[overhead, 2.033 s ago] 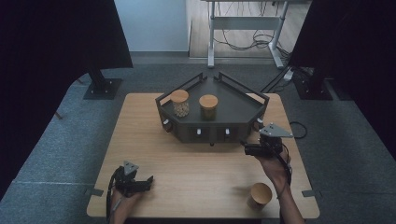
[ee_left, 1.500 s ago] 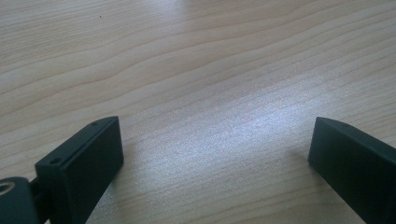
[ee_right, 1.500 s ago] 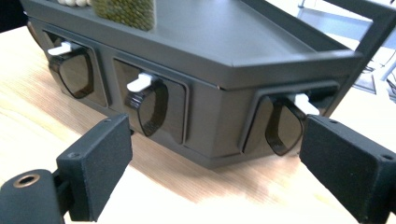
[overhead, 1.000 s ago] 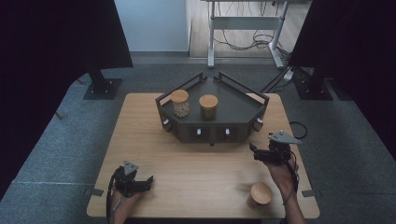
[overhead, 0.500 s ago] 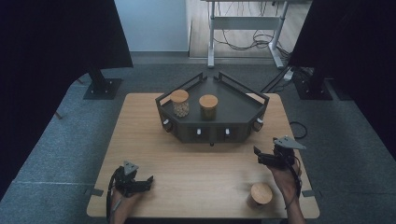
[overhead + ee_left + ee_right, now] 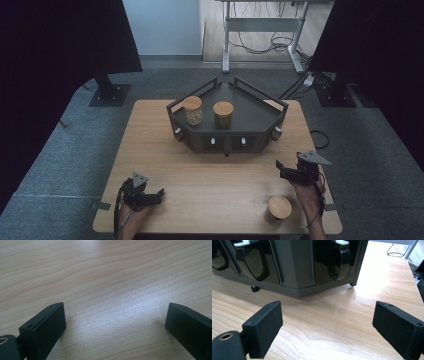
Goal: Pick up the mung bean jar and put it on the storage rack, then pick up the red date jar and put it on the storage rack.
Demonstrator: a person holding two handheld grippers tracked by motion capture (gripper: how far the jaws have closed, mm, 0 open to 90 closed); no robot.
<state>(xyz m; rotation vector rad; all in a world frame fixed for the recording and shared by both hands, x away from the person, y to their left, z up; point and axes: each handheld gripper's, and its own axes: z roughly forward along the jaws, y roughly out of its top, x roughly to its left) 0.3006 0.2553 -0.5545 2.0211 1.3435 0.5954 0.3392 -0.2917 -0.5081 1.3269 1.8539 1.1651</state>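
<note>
A dark angular rack [image 6: 260, 112] stands at the back middle of the wooden table [image 6: 150, 150]. On it are two wooden-lidded jars, one pale [image 6: 192, 110] and one dark [image 6: 223, 114]. A third wooden-lidded jar [image 6: 279, 207] stands near the front right edge. My right gripper [image 6: 280, 168] hovers open just behind that jar, pointing at the rack. In the right gripper view the open gripper [image 6: 327, 325] holds nothing, with the rack's front face [image 6: 294, 265] ahead. My left gripper [image 6: 159, 195] rests open at the front left; in its own view the gripper [image 6: 115, 322] holds nothing over bare wood.
The rack's front carries several small knobs [image 6: 212, 141] and glossy black recesses with white tabs [image 6: 342, 242]. A cable [image 6: 320, 139] loops off the table's right edge. Black stand bases [image 6: 110, 95] sit on the carpet behind the table.
My right gripper has drawn back from the rack's right front corner toward the person and slightly rightward. The left gripper and the jars have stayed put.
</note>
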